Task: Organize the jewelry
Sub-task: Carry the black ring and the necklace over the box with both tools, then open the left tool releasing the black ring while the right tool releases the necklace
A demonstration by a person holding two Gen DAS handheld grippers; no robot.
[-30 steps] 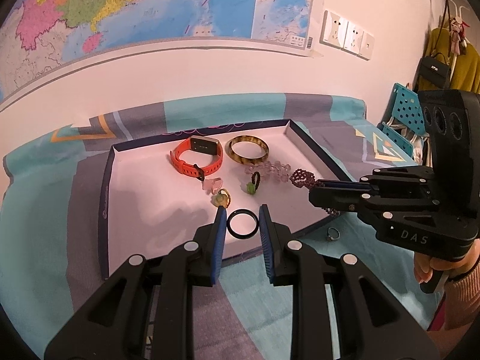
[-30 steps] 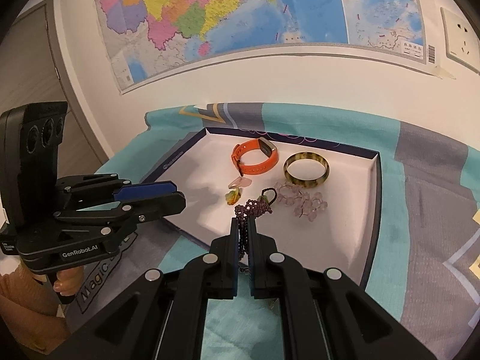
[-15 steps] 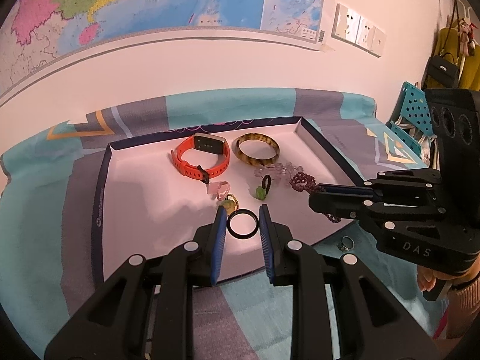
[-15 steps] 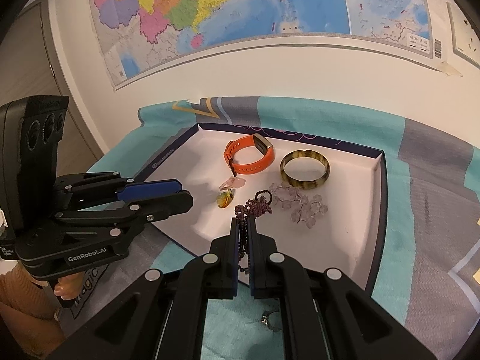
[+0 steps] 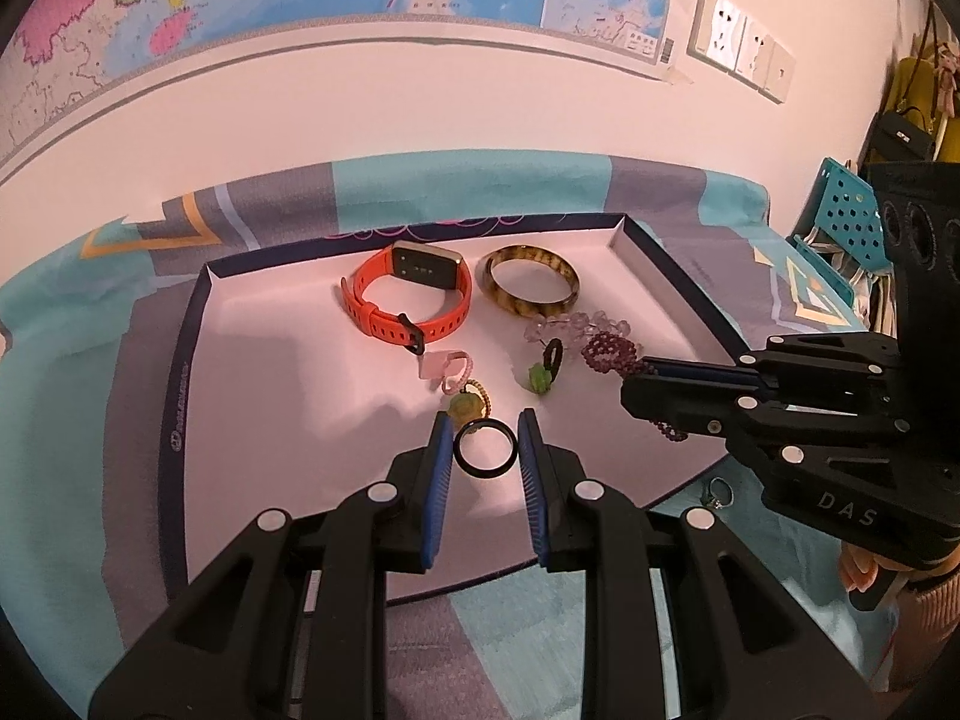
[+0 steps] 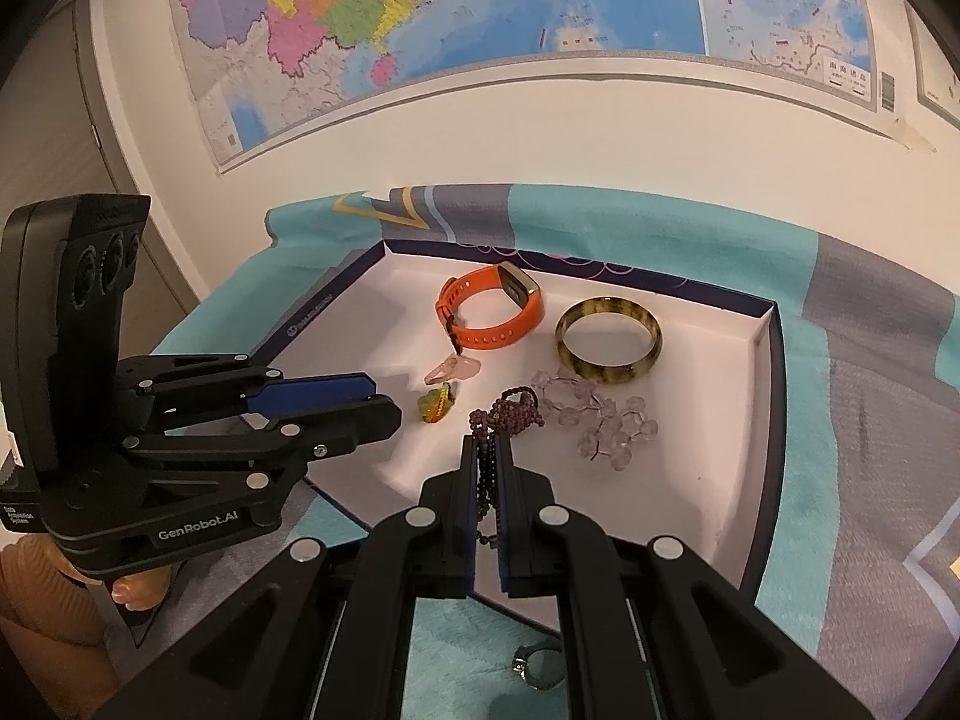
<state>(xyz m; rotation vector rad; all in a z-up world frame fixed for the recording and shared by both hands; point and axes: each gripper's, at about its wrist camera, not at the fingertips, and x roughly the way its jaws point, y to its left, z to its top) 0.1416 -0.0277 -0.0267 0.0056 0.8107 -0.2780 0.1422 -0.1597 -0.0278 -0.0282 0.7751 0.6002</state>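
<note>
Holding a black ring (image 5: 485, 447) between the blue pads, your left gripper (image 5: 483, 450) hangs low in the centre of the left wrist frame, over the near part of the white tray (image 5: 252, 420); the jaws are drawn in on the ring and it looks pinched, not yet set down. Your right gripper (image 6: 486, 468), bottom centre of the right wrist frame, is pressed together on a dark purple bead bracelet (image 6: 510, 411); the loose end lies on the tray floor while a strand runs back between the jaws.

By my reading you are most of the way through. Already lying in the tray, toward the middle and upper part of the frame: one orange watch (image 5: 408, 306), one tortoiseshell bangle (image 5: 531, 288), one clear bead bracelet (image 6: 600, 420), one pink ring (image 5: 450, 369), one yellow-green charm (image 6: 437, 405) and one small green piece on a black loop (image 5: 543, 369).

Still to place: the black ring, the purple bracelet, and one silver ring (image 6: 537, 666) lying on the teal cloth (image 6: 798, 420) just outside the tray's near edge, at the bottom of the right wrist frame.

Count: two bead bracelets, one bangle, one watch, three rings, two small green pieces.
</note>
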